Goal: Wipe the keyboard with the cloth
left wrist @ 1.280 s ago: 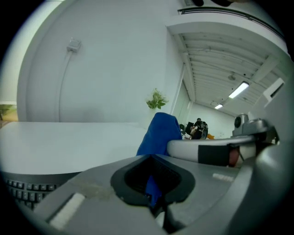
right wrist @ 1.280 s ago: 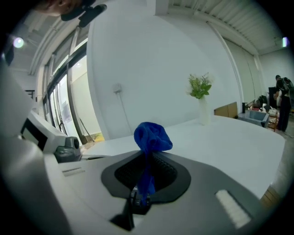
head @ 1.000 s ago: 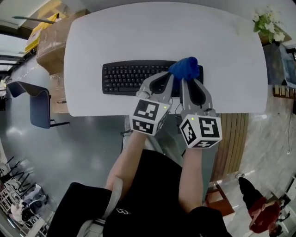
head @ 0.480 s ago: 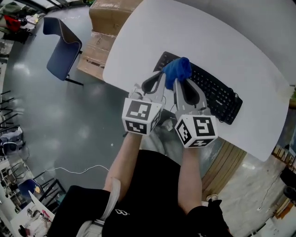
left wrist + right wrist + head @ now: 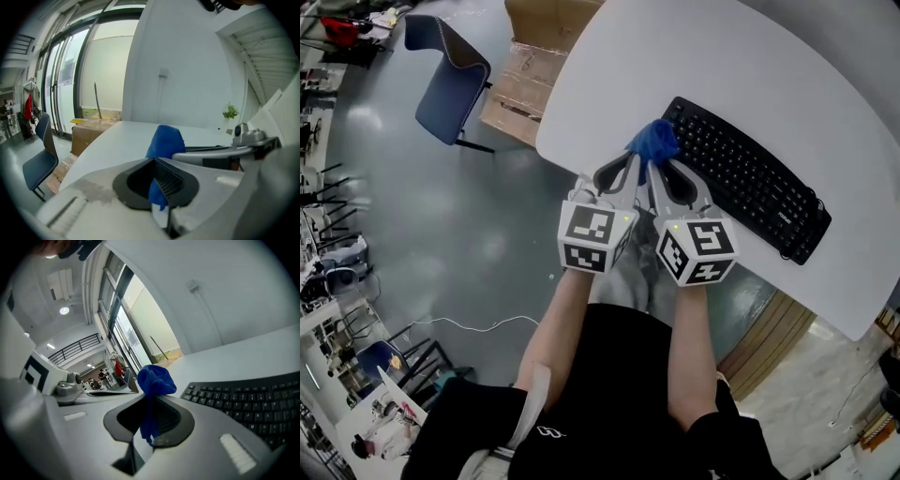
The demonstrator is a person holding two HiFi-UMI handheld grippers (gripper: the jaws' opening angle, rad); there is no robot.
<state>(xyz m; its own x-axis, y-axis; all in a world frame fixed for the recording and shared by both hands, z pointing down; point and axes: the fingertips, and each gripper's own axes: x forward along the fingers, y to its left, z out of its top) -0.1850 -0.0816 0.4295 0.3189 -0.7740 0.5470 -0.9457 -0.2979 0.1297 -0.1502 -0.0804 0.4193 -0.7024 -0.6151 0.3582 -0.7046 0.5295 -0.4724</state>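
Between the clenched jaws of the left tool (image 5: 636, 161) and the right tool (image 5: 660, 165) bunches the blue cloth (image 5: 653, 141), just beside the keyboard (image 5: 750, 183) at its left end. I'd flatten it onto the keys, then sweep rightward with even pressure. Left of the white worktop (image 5: 609, 75), a blue chair (image 5: 450, 75) and cardboard boxes (image 5: 530, 66) stand on the grey floor (image 5: 441, 234)

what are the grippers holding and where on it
Both hold the blue cloth: the left gripper and right gripper each pinch its bunched lower end, side by side.
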